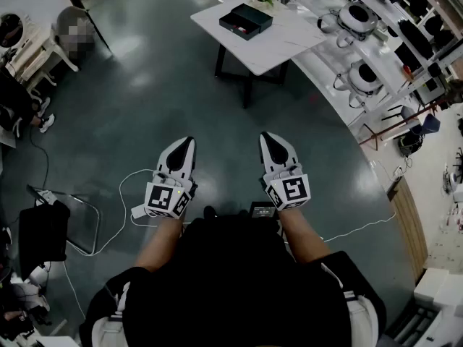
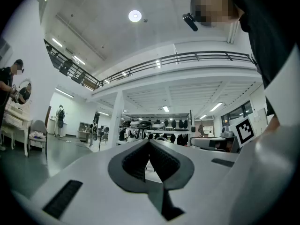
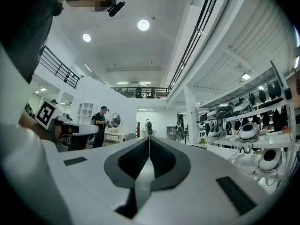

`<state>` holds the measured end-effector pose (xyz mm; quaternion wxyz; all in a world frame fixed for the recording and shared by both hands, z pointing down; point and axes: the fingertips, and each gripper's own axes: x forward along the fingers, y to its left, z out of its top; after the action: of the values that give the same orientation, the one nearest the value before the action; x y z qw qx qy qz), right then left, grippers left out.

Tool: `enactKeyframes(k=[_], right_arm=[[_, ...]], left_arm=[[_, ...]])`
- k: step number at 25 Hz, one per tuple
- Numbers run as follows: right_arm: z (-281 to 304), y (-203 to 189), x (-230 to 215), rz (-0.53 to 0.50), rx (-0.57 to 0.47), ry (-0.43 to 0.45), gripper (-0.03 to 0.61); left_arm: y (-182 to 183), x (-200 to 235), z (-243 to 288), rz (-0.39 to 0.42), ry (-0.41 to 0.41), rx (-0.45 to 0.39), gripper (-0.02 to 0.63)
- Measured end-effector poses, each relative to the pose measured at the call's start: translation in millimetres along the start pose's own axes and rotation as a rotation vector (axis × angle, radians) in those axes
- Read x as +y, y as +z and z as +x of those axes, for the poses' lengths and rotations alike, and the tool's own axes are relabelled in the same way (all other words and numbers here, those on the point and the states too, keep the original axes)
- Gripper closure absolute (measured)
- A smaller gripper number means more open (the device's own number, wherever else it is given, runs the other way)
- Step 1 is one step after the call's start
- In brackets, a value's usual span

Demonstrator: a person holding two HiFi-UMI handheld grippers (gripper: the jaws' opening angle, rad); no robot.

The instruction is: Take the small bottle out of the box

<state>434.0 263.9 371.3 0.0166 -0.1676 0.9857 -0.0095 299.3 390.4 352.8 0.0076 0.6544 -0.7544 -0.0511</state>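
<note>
While held low, left gripper (image 1: pixel 189 142) and right gripper (image 1: pixel 267 136) seem shut.

L gripper (image 1: pixel 186 144) & R gripper (image 1: pixel 269 137) side by side, pointing fwd, apart; both jaws together, nothing between. Bare forearms (image 1: pixel 162 241) close to torso.

A flat, black, rectangular box (image 1: pixel 246 21) lies askew on the white table (image 1: pixel 289 38) across the room; what it holds cannot be made out.
</note>
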Motion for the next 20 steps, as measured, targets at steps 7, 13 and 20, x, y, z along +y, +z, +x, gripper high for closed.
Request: enactKeyframes(k=[7, 13, 20], right_arm=[[-13, 13, -22, 0.012, -0.042, -0.002, 0.545], [-33, 19, -28, 0.088, -0.096, 0.064, 0.545], [-47, -1, -48, 0.076, -0.036, 0.093, 0.545]], left_arm=[[3, -25, 2, 0.029, 0.020, -0.025, 0.598], [13, -44, 1, 0.033, 0.019, -0.039, 0.598], [-26, -59, 7, 0.058, 0.034, 0.031, 0.598]])
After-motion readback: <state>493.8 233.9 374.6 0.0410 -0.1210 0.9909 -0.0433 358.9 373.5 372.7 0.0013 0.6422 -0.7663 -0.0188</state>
